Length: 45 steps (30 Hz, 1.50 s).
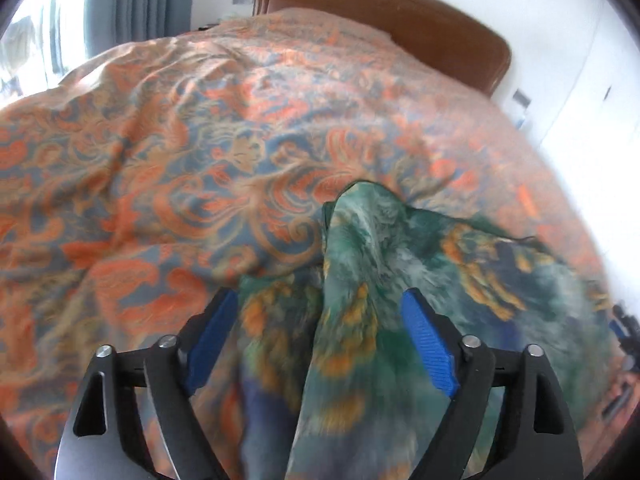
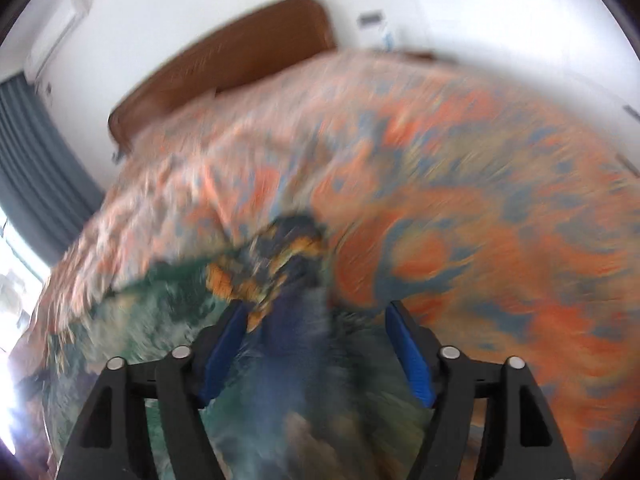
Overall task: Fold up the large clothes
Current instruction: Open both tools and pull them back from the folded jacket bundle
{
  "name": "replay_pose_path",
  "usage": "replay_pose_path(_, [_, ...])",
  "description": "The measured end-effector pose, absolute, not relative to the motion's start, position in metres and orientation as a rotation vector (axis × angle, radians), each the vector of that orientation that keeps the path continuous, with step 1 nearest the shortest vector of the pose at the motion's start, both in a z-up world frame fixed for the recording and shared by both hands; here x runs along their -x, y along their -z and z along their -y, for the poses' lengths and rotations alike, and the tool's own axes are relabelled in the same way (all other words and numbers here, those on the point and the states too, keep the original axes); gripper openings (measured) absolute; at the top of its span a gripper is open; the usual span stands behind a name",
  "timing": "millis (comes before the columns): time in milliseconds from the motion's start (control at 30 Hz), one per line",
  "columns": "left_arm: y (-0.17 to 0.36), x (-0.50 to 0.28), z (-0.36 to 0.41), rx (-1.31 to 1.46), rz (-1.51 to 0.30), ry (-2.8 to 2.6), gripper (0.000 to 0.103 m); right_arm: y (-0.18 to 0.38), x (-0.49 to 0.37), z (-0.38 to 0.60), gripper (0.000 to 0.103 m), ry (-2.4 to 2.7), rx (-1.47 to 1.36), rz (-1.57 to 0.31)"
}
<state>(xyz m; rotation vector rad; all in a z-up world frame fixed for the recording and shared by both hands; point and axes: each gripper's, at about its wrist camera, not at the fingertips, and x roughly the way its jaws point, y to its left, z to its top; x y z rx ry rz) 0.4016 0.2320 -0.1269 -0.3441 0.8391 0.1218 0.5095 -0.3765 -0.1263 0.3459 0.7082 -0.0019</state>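
Note:
A green and blue garment with orange flower patches (image 1: 384,248) lies bunched on the orange patterned bedspread (image 1: 200,140). My left gripper (image 1: 320,304) stands open above it, blue pads wide apart, with a ridge of the cloth running between them but not pinched. In the right wrist view the same garment (image 2: 272,264) shows blurred, its crumpled corner just beyond my right gripper (image 2: 316,312). That gripper is open too, cloth lying between the spread pads without being pressed.
The bed fills both views, with a brown padded headboard (image 1: 400,20) at the far end against a white wall. Grey curtains (image 2: 36,168) and a bright window stand to the left. An air conditioner (image 2: 60,28) hangs high on the wall.

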Motion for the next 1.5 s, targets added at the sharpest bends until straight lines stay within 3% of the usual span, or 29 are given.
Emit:
replay_pose_path(133, [0.115, -0.357, -0.206, 0.242, -0.854, -0.080, 0.089, 0.093, -0.457, 0.383, 0.074, 0.026, -0.239, -0.631])
replay_pose_path(333, [0.120, -0.300, -0.115, 0.059, -0.872, 0.019, 0.096, 0.096, -0.366, 0.356, 0.074, -0.069, -0.144, -0.615])
replay_pose_path(633, [0.129, -0.344, -0.025, -0.025, -0.897, 0.126, 0.096, 0.127, -0.267, 0.316, 0.074, -0.142, -0.147, -0.532])
replay_pose_path(800, [0.146, -0.404, -0.005, -0.038, -0.954, 0.084, 0.097, 0.128, -0.247, 0.317, 0.079, -0.139, -0.142, -0.431])
replay_pose_path(1133, [0.144, -0.521, 0.001, 0.001, -0.992, -0.030, 0.099, 0.153, -0.254, 0.330, 0.079, -0.179, -0.218, -0.516])
replay_pose_path(1267, [0.147, -0.524, 0.002, 0.036, -0.994, -0.048, 0.098, 0.159, -0.257, 0.335, 0.079, -0.184, -0.246, -0.533])
replay_pose_path(1500, [0.146, -0.462, 0.007, 0.013, -0.976, 0.064, 0.098, 0.164, -0.261, 0.340, 0.079, -0.181, -0.270, -0.543])
